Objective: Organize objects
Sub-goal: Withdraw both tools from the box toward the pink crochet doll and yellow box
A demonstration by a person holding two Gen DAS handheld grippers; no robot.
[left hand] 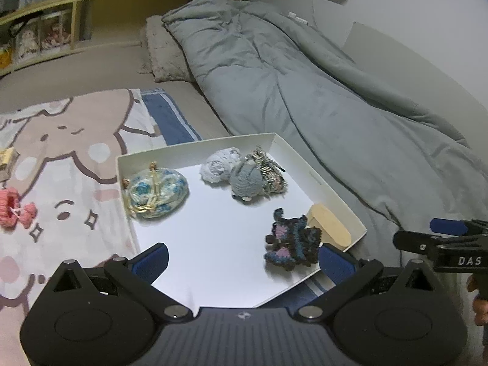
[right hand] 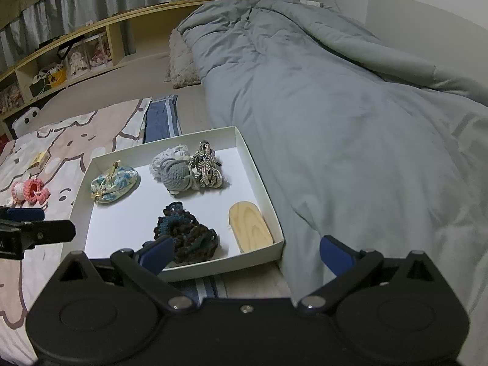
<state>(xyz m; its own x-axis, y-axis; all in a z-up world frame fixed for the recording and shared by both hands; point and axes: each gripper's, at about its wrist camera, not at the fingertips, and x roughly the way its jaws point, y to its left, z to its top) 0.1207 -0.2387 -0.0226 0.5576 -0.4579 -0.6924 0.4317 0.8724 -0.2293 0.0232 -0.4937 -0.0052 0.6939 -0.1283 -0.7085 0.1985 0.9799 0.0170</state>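
Note:
A white shallow box (left hand: 323, 180) (right hand: 259, 180) lies on the bed. It holds a blue-white crochet pouch (left hand: 157, 190) (right hand: 116, 183), a white and grey yarn ball cluster (left hand: 241, 174) (right hand: 180, 170), a dark crochet piece (left hand: 291, 241) (right hand: 186, 235) and a wooden oval (left hand: 331, 224) (right hand: 250, 225). A pink crochet piece (left hand: 13, 207) (right hand: 30, 190) lies on the cartoon blanket left of the box. My left gripper (left hand: 244, 259) is open and empty over the box's near edge. My right gripper (right hand: 247, 256) is open and empty at the box's near right corner.
A grey duvet (left hand: 320, 91) (right hand: 350, 106) fills the bed's right side. A cartoon blanket (left hand: 61, 158) (right hand: 76, 140) lies at the left, with a small yellow box (right hand: 39, 160) on it. A wooden shelf headboard (left hand: 45, 30) (right hand: 76, 48) stands at the back.

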